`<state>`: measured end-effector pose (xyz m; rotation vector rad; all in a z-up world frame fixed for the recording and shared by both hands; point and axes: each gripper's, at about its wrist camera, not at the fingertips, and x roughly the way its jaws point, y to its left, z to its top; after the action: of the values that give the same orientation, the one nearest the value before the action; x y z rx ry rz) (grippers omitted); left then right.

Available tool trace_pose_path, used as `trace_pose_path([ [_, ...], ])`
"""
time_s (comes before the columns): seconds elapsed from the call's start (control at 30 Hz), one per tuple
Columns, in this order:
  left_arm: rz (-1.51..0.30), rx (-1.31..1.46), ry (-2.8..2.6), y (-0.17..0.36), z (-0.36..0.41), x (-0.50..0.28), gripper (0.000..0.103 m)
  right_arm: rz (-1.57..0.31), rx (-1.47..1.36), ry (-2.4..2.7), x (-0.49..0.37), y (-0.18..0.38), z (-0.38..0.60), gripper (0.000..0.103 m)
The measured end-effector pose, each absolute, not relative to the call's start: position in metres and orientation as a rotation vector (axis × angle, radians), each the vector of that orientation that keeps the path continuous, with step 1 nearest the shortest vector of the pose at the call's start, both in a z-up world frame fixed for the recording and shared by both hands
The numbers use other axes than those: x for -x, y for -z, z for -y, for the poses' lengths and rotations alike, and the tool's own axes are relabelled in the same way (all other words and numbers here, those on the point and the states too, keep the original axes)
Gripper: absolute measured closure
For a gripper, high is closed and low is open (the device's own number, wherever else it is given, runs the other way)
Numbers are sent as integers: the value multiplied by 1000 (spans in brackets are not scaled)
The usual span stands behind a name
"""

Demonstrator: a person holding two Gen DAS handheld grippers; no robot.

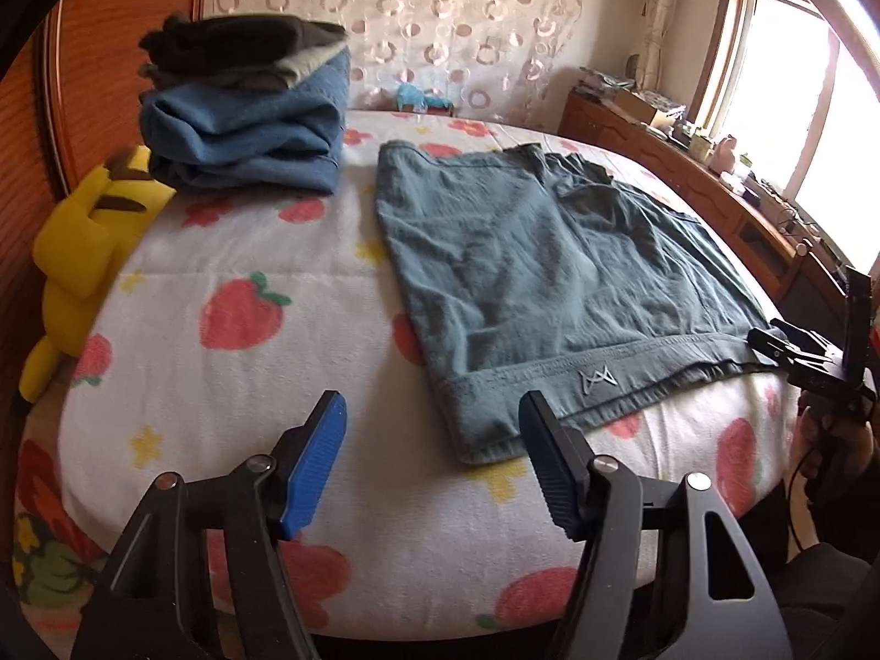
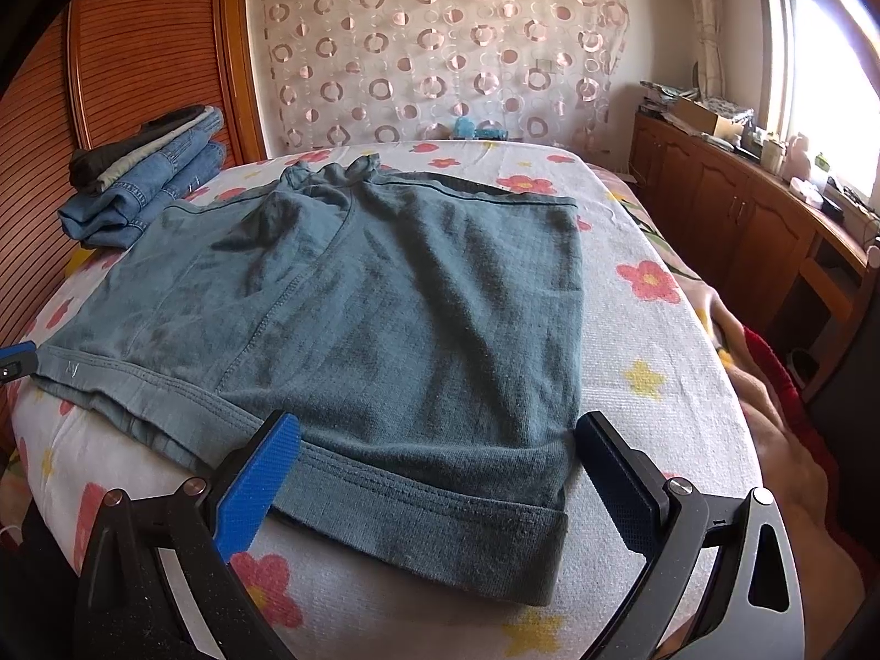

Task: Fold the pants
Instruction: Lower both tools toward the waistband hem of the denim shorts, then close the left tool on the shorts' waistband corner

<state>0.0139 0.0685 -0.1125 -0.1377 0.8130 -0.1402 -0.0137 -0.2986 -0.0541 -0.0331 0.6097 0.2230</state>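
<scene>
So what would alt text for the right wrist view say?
Teal pants lie partly folded on a flowered bedspread, the open right gripper straddling their near hem. Folded jeans are stacked at far left.

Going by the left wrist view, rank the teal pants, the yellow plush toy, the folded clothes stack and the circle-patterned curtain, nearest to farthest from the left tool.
1. teal pants: just ahead, slightly right of the left tool.
2. yellow plush toy: bed's left edge.
3. folded clothes stack: far left, beyond the toy.
4. circle-patterned curtain: back wall.
</scene>
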Motion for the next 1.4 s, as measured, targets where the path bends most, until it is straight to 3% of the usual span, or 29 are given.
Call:
trace_pose_path([
  [0.07, -815, 134, 150, 113, -66, -14, 54, -609, 33, -224, 7, 54, 298, 3],
  [0.17, -826, 138, 167, 115, -65, -15, 65, -608, 34, -223, -2, 52, 295, 3],
  [0.27, -822, 136, 179, 115, -63, -15, 70, -609, 34, -223, -8, 52, 292, 3],
  [0.53, -834, 99, 171, 114, -59, -17, 71, -610, 38, -224, -15, 51, 288, 3],
  [0.67, -828, 88, 187, 111, -56, -17, 90, -609, 38, -222, -15, 51, 288, 3],
  [1.07, -726, 65, 255, 64, -46, -28, 95, -628, 47, -228, -22, 50, 287, 4],
  [1.4, -650, 23, 359, 27, -3, -61, 95, -631, 29, -236, -21, 42, 293, 31],
])
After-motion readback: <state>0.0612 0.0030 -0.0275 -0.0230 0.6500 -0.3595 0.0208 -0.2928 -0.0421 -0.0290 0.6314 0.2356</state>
